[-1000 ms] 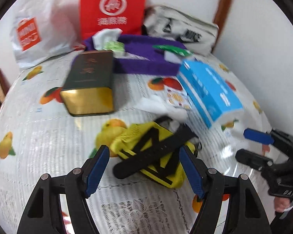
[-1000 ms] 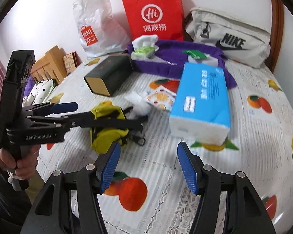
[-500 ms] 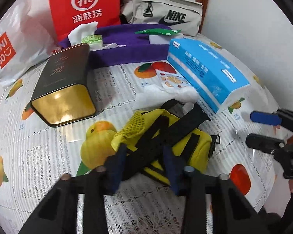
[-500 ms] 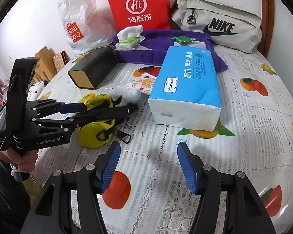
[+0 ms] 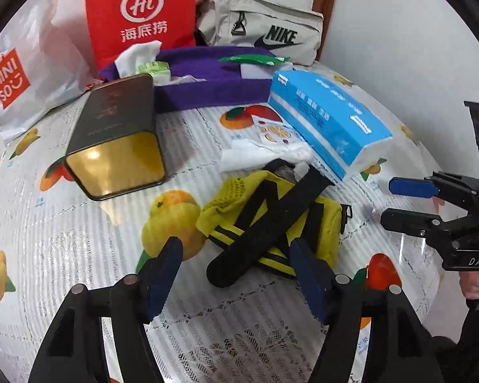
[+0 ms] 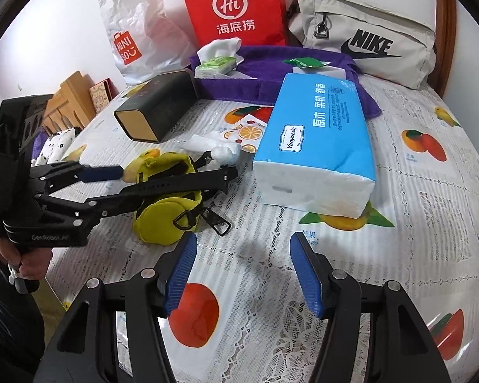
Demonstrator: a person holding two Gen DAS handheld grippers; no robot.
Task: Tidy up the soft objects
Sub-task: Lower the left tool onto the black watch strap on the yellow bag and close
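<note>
A yellow pouch with black straps (image 5: 271,217) lies on the fruit-print tablecloth; it also shows in the right wrist view (image 6: 166,204). My left gripper (image 5: 239,271) is open, its jaws just in front of the pouch's near end, apart from it. My right gripper (image 6: 242,271) is open and empty above the cloth, right of the pouch. A blue tissue pack (image 5: 329,124) lies to the right, and it also shows in the right wrist view (image 6: 319,140). A purple towel (image 5: 214,83) with a small green tissue pack (image 6: 217,63) lies behind.
A dark tin with a gold end (image 5: 118,137) lies to the left. A red paper bag (image 5: 140,12), a white Miniso bag (image 5: 12,76) and a beige Nike bag (image 6: 367,38) stand at the wall. Crumpled white tissue (image 5: 258,156) lies beyond the pouch.
The left gripper narrowed over the pouch's strap half a second ago and now stands wide open again, slightly back from it. The right gripper has stayed open and drifted a little.
</note>
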